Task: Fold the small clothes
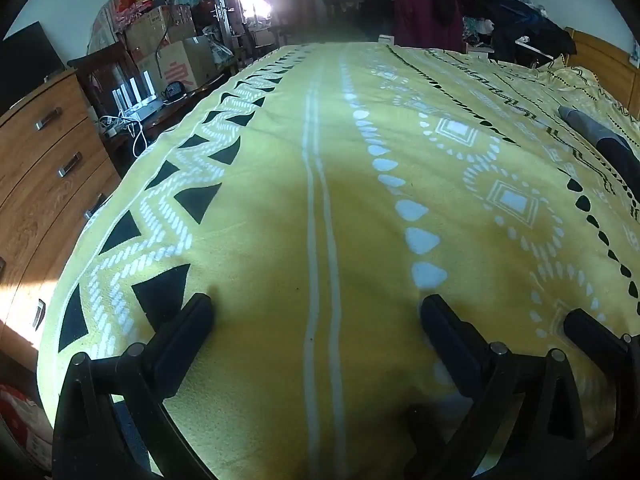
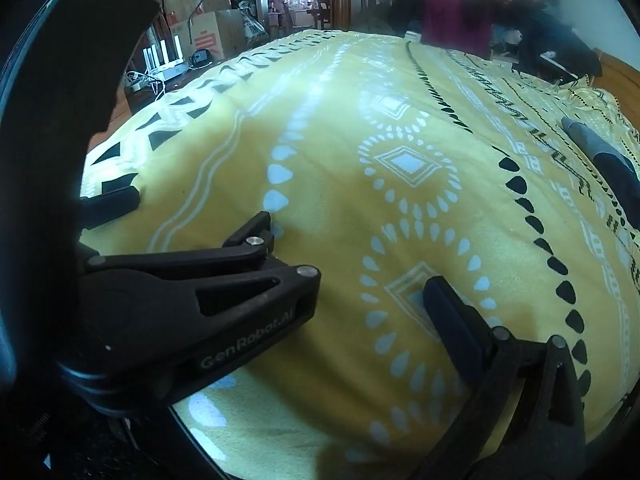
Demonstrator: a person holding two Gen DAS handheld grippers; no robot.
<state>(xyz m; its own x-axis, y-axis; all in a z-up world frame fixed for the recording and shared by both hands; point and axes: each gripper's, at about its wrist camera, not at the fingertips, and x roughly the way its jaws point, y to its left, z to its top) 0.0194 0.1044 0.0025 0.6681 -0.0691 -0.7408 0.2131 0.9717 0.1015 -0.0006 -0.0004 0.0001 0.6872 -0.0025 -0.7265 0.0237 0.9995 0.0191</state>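
Your left gripper (image 1: 316, 304): jaws apart, low over yellow blanket (image 1: 280, 208), nothing between them. Your right gripper (image 2: 348, 280): jaws also apart, empty. Grey-and-dark garment (image 1: 600, 140) lies at 2 o'clock (far right edge of bed), well apart from both.

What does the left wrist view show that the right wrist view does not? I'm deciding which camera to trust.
Only the left wrist view shows the wooden dresser beside the bed, and both fingers of the left gripper, spread apart. Only the right wrist view shows the left gripper from the side, its body printed GenRobot.AI. Both show the yellow patterned blanket, the grey and dark garment at far right, and stacked cardboard boxes.
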